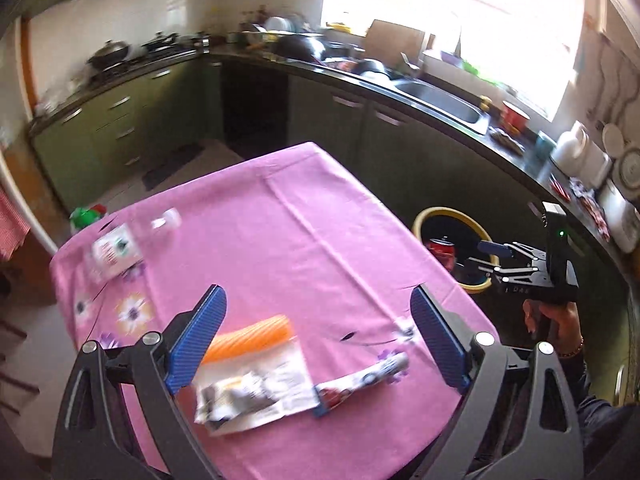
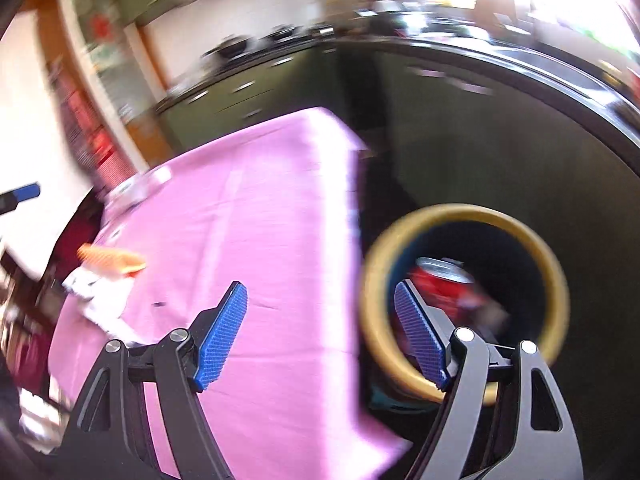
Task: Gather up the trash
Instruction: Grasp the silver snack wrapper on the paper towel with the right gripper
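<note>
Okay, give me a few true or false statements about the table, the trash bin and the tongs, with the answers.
1. A red can lies inside the yellow-rimmed bin. True.
2. The left tongs grip the orange wrapper. False: they are open and empty.
3. The tablecloth is green. False: it is pink.
4. The right tongs hold nothing. True.
5. A crumpled paper packet lies on the table. True.

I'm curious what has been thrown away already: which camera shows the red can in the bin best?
The right wrist view: the red can fills the yellow-rimmed bin, large, though blurred. The left wrist view shows the same can small and far off, inside the bin beside the table.
</note>
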A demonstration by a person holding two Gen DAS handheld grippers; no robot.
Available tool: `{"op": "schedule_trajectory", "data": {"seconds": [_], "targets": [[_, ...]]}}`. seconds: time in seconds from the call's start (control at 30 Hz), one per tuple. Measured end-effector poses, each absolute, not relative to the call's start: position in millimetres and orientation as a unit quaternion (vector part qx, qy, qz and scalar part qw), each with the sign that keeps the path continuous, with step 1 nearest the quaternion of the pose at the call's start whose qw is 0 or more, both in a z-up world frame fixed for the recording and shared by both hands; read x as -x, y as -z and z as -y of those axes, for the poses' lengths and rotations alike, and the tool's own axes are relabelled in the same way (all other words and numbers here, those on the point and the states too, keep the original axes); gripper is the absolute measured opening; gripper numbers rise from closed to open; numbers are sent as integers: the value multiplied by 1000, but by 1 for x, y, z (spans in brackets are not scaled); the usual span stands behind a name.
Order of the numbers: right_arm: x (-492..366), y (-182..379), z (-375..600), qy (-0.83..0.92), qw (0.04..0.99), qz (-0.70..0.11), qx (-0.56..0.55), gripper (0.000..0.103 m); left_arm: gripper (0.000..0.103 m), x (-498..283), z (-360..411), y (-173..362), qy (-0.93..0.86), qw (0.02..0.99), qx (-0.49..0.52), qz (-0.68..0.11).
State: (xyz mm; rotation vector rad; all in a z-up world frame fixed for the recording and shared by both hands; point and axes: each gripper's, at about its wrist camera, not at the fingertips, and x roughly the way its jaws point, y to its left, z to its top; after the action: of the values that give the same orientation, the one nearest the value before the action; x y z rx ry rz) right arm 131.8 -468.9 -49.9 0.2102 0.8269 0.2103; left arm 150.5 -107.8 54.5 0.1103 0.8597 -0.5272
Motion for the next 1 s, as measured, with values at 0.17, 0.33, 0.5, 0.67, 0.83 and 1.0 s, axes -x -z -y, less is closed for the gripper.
{"op": "schedule_trajectory", "data": {"seconds": [0.17,0.33,0.5,0.67,0.83,1.0], "targets": [[-150,39,364,-226,890,-393,-53,76,89,-144,55,-45,209,884,-22,-418],[-140,30,264,-352,861,-367,4,76,89,-138,13,-46,177,892,4,-415],[-138,32,187,-419,832,-356,75,76,90,-127,-13,-44,157,897,23,-413],[-149,46,140,-427,819,-367,112,76,90,-120,-25,-35,150,893,34,-422],[-161,61,117,-425,811,-381,131,74,90,-118,-29,-31,154,892,37,-423],[-173,67,116,-423,806,-393,131,50,90,-119,-26,-27,159,890,34,-426]]}}
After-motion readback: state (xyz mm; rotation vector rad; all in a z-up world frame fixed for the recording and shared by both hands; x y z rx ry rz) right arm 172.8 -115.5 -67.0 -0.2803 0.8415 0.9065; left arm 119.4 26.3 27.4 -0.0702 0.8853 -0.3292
